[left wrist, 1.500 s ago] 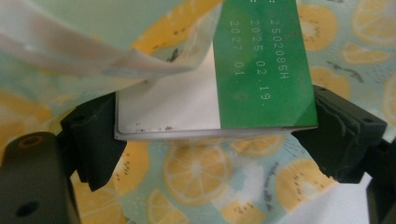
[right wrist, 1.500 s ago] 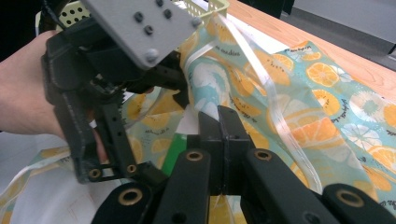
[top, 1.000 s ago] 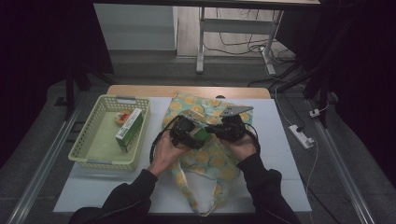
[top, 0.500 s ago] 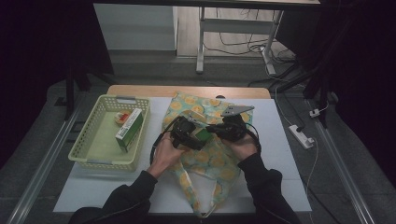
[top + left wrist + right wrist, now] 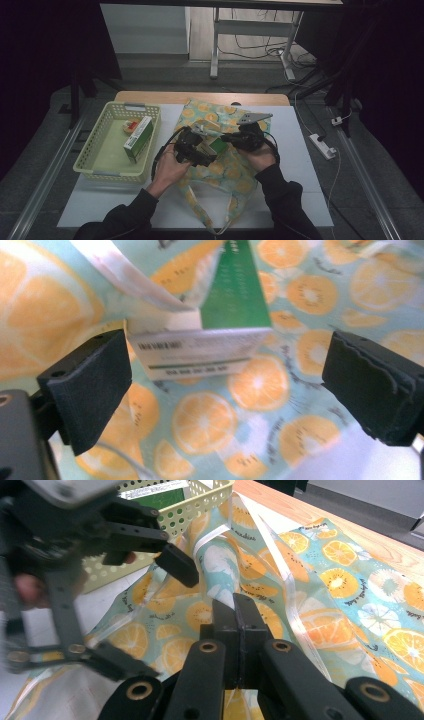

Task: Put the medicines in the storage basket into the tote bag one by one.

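Risk: green box point(image 5: 235, 295) sliding from fruit-print bag point(image 5: 220, 165) while my left gripper point(image 5: 225, 375) spreads wide, having just been opening around nothing, and my right gripper point(image 5: 234, 611) pinches fabric.

The bag point(image 5: 220, 165) is thin printed cloth with a slight sheen, creased. The box point(image 5: 200, 352) inside it is smooth printed cardboard. The left claw point(image 5: 225, 385) has matt, rough foam pads. The basket point(image 5: 95, 150) is perforated plastic. The desk point(image 5: 280, 97) edge is wood.

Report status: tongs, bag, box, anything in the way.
Left tongs have just been opening, green box between them, untouched. Right tongs shut on bag fabric. Box sits in bag mouth. Nothing in the way.
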`<state>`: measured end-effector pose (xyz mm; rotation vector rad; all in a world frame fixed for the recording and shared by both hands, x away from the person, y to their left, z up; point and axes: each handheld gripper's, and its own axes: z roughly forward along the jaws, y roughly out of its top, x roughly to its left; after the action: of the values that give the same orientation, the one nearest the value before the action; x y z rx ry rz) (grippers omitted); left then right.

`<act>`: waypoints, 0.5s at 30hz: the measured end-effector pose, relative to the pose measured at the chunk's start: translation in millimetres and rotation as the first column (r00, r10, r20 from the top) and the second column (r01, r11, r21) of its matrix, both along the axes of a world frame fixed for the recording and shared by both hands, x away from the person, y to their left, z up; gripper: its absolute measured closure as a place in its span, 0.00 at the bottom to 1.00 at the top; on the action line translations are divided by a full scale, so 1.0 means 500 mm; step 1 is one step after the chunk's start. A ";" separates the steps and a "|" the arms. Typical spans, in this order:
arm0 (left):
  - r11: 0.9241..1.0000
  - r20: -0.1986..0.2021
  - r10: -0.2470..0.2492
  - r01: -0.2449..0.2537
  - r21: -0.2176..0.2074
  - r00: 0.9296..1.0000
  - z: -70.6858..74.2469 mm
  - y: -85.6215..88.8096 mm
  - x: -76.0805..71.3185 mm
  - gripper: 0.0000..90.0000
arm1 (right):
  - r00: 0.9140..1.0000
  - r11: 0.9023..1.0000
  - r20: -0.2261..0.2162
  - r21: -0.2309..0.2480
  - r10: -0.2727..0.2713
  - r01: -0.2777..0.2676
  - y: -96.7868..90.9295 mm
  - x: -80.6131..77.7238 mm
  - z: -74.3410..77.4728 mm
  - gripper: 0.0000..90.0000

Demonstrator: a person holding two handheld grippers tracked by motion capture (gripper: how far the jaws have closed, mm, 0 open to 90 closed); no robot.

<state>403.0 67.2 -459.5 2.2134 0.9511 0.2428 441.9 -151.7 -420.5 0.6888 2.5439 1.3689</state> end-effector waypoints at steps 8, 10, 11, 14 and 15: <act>0.998 0.004 -0.014 0.014 -0.068 1.000 0.009 0.035 -0.028 0.03 | 1.000 1.000 0.004 0.001 0.005 -0.005 0.001 -0.001 0.000 0.99; 0.996 0.001 -0.013 0.013 -0.087 1.000 0.009 0.043 -0.034 0.02 | 1.000 1.000 0.006 -0.001 0.006 -0.006 0.001 -0.002 0.000 0.99; 0.996 0.000 -0.015 0.015 -0.092 1.000 0.010 0.047 -0.036 0.01 | 1.000 1.000 0.007 -0.003 0.006 -0.006 0.001 -0.002 0.001 0.99; 0.993 0.000 -0.016 0.016 -0.113 1.000 0.008 0.064 -0.043 0.00 | 1.000 1.000 0.009 -0.005 0.007 -0.007 0.001 -0.003 0.001 0.99; 0.993 0.000 -0.016 0.016 -0.113 1.000 0.008 0.064 -0.043 0.00 | 1.000 1.000 0.009 -0.005 0.007 -0.007 0.001 -0.003 0.001 0.99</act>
<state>381.3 99.1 -455.5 2.1165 0.9247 0.1762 440.6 -151.1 -419.9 0.6717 2.5446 1.3644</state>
